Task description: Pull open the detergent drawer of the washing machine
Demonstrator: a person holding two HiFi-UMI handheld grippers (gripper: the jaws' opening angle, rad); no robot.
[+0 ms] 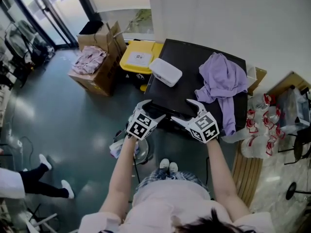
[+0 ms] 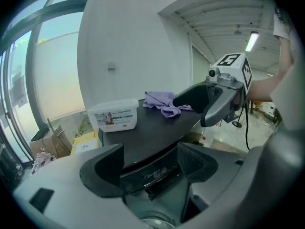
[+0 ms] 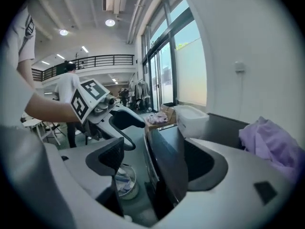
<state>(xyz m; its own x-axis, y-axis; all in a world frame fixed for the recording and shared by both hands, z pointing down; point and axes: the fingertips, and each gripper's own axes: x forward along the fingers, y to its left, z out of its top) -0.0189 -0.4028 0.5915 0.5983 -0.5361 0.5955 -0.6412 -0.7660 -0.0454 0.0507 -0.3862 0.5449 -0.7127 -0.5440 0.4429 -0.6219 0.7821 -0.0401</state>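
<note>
The black washing machine (image 1: 181, 91) stands below me, its lid seen from above. Both grippers sit at its front top edge. My left gripper (image 1: 151, 109) is open; in the left gripper view its jaws (image 2: 150, 168) frame the glossy front panel strip (image 2: 151, 174) with a script logo, which holds the drawer front, without touching it. My right gripper (image 1: 184, 111) is open too. In the right gripper view it (image 3: 157, 161) straddles the machine's front edge (image 3: 164, 163), one jaw in front and one over the lid. I cannot tell whether the drawer is pulled out.
A white lidded box (image 1: 165, 72) and a purple garment (image 1: 221, 81) lie on the lid. Behind the machine are a yellow bin (image 1: 138, 59) and cardboard boxes (image 1: 97, 62) with pink cloth. A basin (image 1: 127, 148) is on the floor in front, plastic bags (image 1: 257, 130) to the right, a person's legs (image 1: 43, 183) far left.
</note>
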